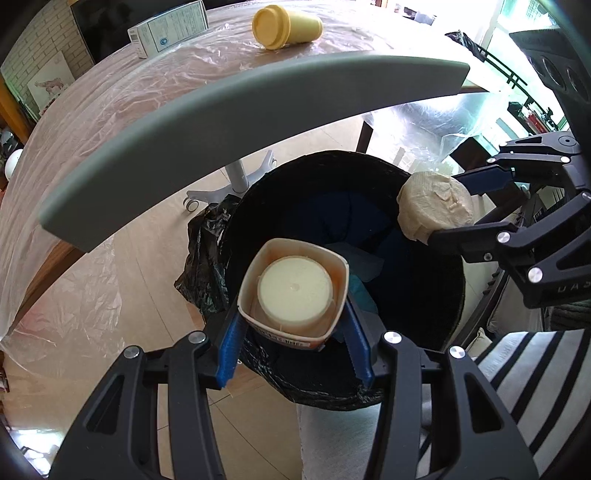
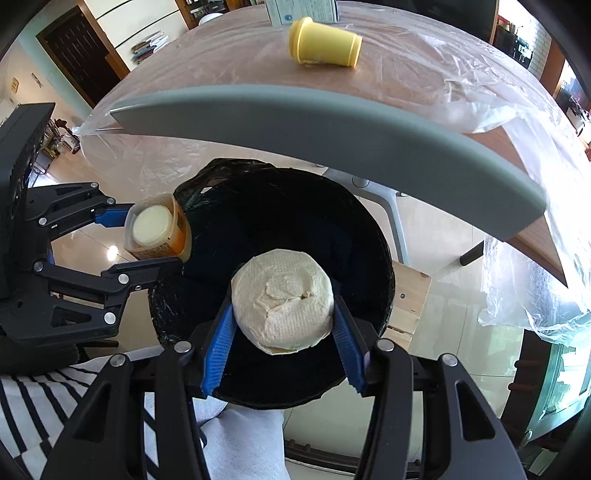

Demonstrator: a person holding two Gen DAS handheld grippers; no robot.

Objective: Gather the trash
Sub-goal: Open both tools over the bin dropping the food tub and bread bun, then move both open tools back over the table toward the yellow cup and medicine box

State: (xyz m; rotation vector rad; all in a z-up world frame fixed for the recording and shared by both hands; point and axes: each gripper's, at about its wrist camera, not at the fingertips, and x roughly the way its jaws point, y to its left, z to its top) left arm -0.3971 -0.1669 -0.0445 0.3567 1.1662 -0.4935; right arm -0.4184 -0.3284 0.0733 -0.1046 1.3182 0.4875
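A: What did the left hand-held gripper (image 1: 293, 332) have?

B: A squarish orange plastic container (image 1: 293, 291) with a round cream-coloured lid or base facing the camera, pinched between the blue pads. It was over the near-left rim of the black bin (image 1: 439, 295), which had a black bag as a liner.

A: Could any writing on it be read?

B: There was a label strip with red and dark print along its lower edge, but it was too small and curved to read.

A: And the right hand-held gripper (image 2: 282, 321)?

B: Its blue fingers were closed on a round wad of cream paper towel (image 2: 282, 302), held above the bin's dark opening. The pads touched both sides of the wad.

A: What was left on the desk (image 2: 229, 48)?

B: A yellow cup (image 2: 325, 42) with its lid on, lying on its side on the clear plastic sheet (image 2: 480, 96) that covered the desk. Behind it lay a white box (image 1: 168, 27) with blue print and a round blue emblem; the text was dense and I couldn't make out any words.

A: Anything else with lettering?

B: The right hand-held gripper's body showed a few embossed letters in the left wrist view, cut off at the edge and unclear. A grey curved panel (image 1: 229, 122) stood between the bin and the desk.
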